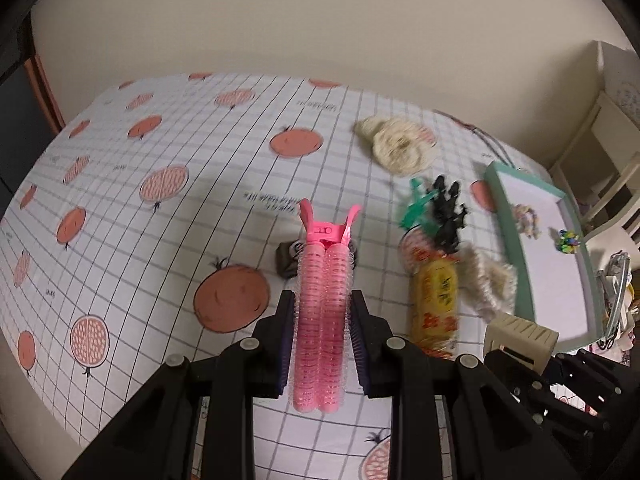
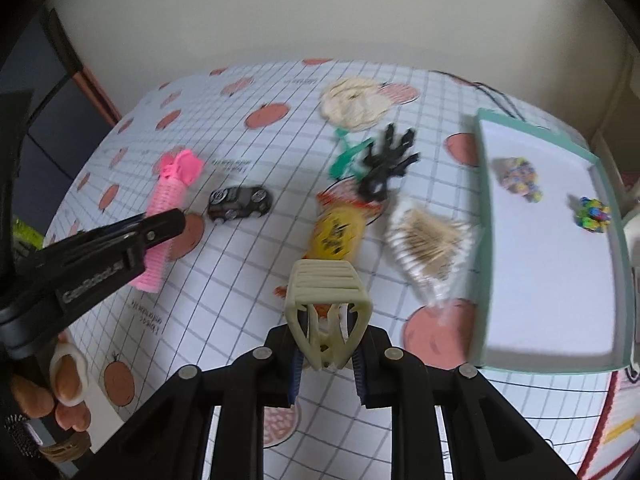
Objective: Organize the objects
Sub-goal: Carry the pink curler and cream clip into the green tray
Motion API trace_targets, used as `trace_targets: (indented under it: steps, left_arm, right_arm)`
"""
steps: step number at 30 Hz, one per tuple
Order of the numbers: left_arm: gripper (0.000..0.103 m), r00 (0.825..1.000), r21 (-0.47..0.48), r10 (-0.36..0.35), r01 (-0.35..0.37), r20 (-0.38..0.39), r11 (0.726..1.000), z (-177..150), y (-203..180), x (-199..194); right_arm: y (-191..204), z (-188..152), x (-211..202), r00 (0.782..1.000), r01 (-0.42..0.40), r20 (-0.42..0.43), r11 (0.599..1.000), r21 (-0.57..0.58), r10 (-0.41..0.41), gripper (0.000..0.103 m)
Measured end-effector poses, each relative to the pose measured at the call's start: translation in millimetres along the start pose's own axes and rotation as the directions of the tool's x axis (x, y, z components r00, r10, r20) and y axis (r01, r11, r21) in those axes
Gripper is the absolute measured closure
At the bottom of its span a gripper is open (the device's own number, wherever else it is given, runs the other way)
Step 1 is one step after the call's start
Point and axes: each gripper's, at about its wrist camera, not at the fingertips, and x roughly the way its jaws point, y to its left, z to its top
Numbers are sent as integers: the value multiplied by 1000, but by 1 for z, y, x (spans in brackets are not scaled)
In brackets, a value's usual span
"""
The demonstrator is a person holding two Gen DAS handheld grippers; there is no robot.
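Observation:
My left gripper (image 1: 322, 316) is shut on a pink hair-roller clip (image 1: 322, 280), which points forward over the tablecloth. The right wrist view shows that pink hair-roller clip (image 2: 168, 200) at the left, in the left gripper (image 2: 172, 220). My right gripper (image 2: 326, 356) is shut on a cream claw clip (image 2: 326, 292), held above the cloth near a yellow snack packet (image 2: 338, 232). The cream claw clip (image 1: 520, 334) also shows at lower right in the left wrist view. To the right lies a teal tray (image 2: 484, 200) with two bead bracelets (image 2: 518, 180).
On the cloth lie a black toy car (image 2: 240, 202), a black claw clip (image 2: 390, 160), a green clip (image 2: 348, 152), a bag of cotton swabs (image 2: 432, 244) and a cream fluffy piece (image 2: 354, 102). A person's hand (image 2: 60, 384) is at lower left. A wall stands behind.

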Motion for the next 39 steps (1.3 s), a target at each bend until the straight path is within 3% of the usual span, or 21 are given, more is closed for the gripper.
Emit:
trace_targets:
  steps: [10,20,30,39]
  left_arm:
    - [76,993,51,-81,77,91,996,9,-45,-20]
    - [76,967,117,-193,175,166,978,21,-99,-36]
    - [75,954,212,-264,231,144,950,30,-159,-22]
    - [76,955,259,-281,249,96,933,39,-199,6]
  right_arm:
    - [-46,5,-21,995,43,90,996,72,-49,81]
    - [-109,7,-32,984,90,136,981,174,-114,81]
    - [-164,8,-35,969,132,165,954,269,-181,81]
    - [-211,5,-36,955,176,165,921,348,-245,81]
